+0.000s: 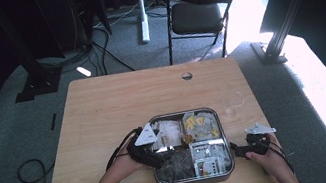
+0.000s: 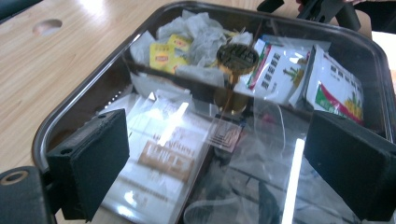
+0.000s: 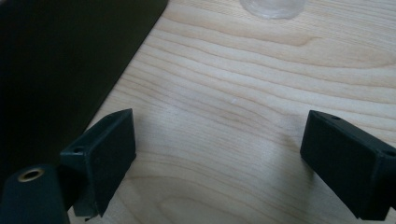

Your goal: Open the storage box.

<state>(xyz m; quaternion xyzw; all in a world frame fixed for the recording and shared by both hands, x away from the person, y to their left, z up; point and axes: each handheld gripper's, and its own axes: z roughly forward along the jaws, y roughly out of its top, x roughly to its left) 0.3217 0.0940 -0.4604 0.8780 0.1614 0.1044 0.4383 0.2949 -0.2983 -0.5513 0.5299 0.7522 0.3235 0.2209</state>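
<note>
Hovering over the near left part of a grey metal tray (image 1: 230, 158), left gripper (image 1: 153, 149) with jaws spread wide, nothing pinched between them. Sitting near the front middle of the wooden surface (image 1: 117, 104), that tray, under a clear lid (image 2: 280, 154) with a round brass knob (image 2: 237, 57). Packed beneath the lid: yellow tea bags (image 2: 163, 50) in a far compartment, green-and-white sachets (image 2: 336, 88) to one side, brown-printed packets (image 2: 168, 149) right under the left jaws. Resting just beside the tray's right edge, right gripper (image 1: 242, 151), jaws likewise spread, bare wood between them. Standing farther back on the surface, well apart from the right jaws, a clear glass (image 3: 273, 7).
</note>
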